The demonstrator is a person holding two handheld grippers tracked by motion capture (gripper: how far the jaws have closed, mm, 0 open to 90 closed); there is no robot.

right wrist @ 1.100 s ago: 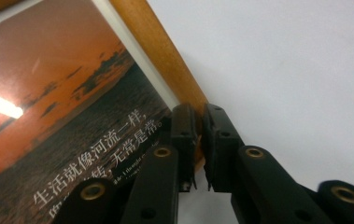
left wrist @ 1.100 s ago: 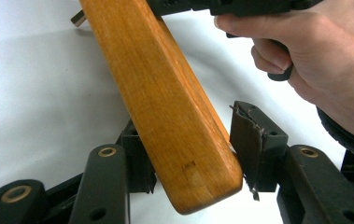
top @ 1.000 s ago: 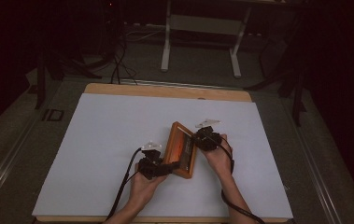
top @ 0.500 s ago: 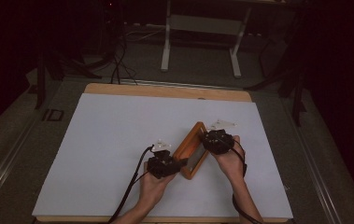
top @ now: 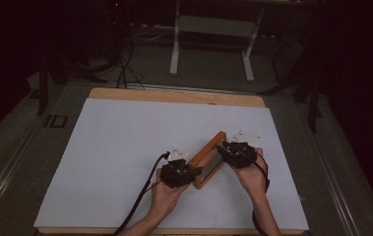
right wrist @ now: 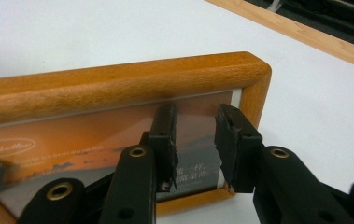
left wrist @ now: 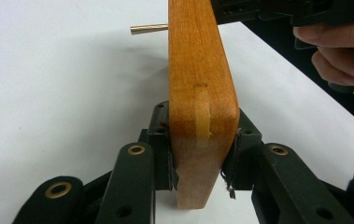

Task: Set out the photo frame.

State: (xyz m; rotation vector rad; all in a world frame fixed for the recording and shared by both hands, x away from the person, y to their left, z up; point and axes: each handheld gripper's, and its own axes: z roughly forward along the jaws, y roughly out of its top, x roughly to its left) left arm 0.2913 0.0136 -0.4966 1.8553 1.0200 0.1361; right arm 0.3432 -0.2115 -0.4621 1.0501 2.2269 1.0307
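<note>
While the frame (top: 207, 160) stands on edge on the worktop (top: 125, 147), both hands steady it.
The left gripper (left wrist: 198, 163) has just closed, clamping its near end; its length runs away toward the right gripper (right wrist: 193, 140), whose jaws have just opened, empty, before the glass.

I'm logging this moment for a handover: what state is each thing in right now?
Picture frame: raised on edge on the table, glass side facing the right claw.
Left claw: shut on the picture frame's end, pads pressing both faces; jaws have just been closing.
Right claw: open, nothing between the pads, in front of the glass; jaws have just been opening.
</note>
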